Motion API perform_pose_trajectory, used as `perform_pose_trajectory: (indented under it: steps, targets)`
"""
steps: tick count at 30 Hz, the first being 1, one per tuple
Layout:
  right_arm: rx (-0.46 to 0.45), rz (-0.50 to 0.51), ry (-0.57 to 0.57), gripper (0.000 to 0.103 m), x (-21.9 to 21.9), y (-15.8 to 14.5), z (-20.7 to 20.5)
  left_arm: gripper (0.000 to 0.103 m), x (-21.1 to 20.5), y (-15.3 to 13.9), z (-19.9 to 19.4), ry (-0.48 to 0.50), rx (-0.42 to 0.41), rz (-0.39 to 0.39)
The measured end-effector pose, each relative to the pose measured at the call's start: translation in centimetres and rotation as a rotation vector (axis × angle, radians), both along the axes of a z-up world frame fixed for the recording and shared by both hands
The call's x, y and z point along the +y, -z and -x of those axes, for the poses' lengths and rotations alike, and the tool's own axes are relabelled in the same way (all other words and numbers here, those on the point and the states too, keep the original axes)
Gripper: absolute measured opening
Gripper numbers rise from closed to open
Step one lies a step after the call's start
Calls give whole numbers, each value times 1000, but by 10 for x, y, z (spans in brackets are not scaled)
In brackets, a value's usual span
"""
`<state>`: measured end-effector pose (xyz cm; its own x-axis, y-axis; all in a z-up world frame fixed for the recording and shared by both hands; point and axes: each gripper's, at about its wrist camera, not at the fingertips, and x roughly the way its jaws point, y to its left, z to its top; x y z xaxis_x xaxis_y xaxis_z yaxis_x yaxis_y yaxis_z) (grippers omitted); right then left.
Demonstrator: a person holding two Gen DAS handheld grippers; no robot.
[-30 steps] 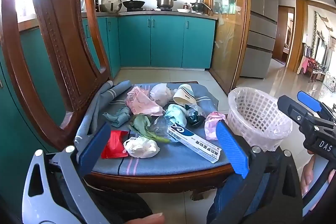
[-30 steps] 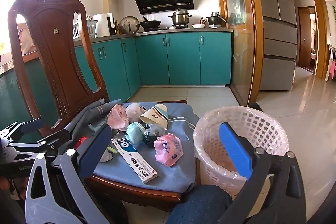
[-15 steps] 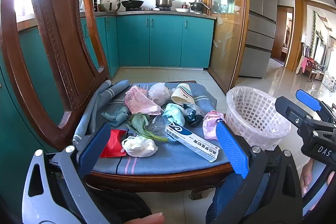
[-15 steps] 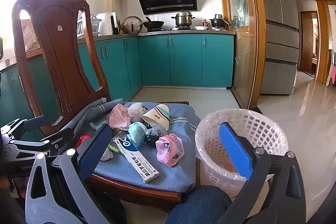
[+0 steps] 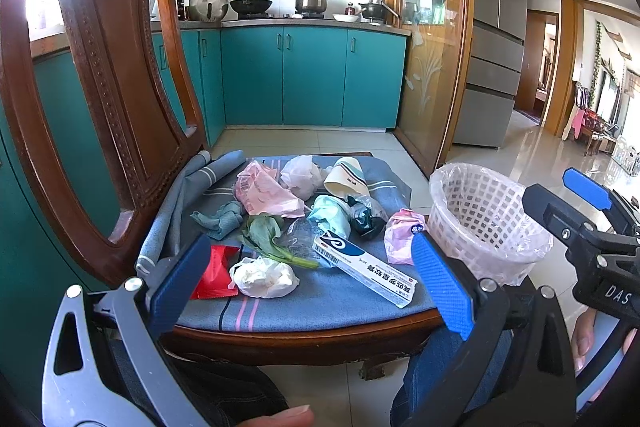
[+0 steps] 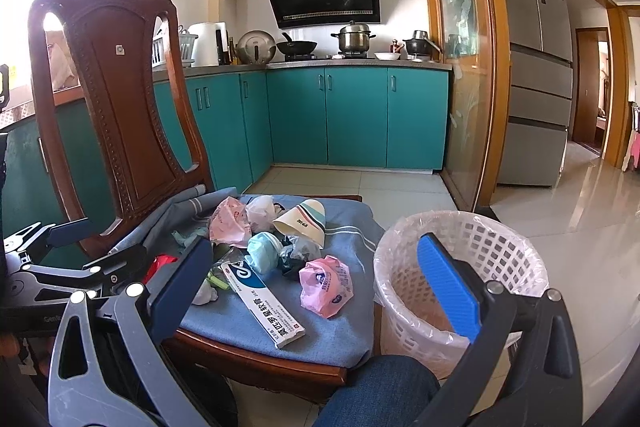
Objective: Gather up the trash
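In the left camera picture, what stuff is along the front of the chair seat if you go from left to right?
Red wrapper → crumpled white tissue → long white and blue box → pink wrapper → white trash basket, standing beside the chair.

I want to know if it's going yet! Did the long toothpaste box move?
No. The toothpaste box keeps its place on the blue cushion, still angled between the white tissue wad and the pink wrapper. Only the camera shifted slightly.

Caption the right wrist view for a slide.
Open right tongs face a trash-strewn chair cushion, with a lined white basket beside it.
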<state>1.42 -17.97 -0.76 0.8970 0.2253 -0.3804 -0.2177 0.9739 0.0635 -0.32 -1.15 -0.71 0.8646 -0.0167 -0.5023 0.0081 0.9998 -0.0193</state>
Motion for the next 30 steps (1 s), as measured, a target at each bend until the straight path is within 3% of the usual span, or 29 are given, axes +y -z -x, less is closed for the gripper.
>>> perform_pose_trajectory:
  steps: [30]
  targets:
    - [-6, 16, 5, 100, 3, -1, 1, 100, 2, -1, 1, -1, 12, 5]
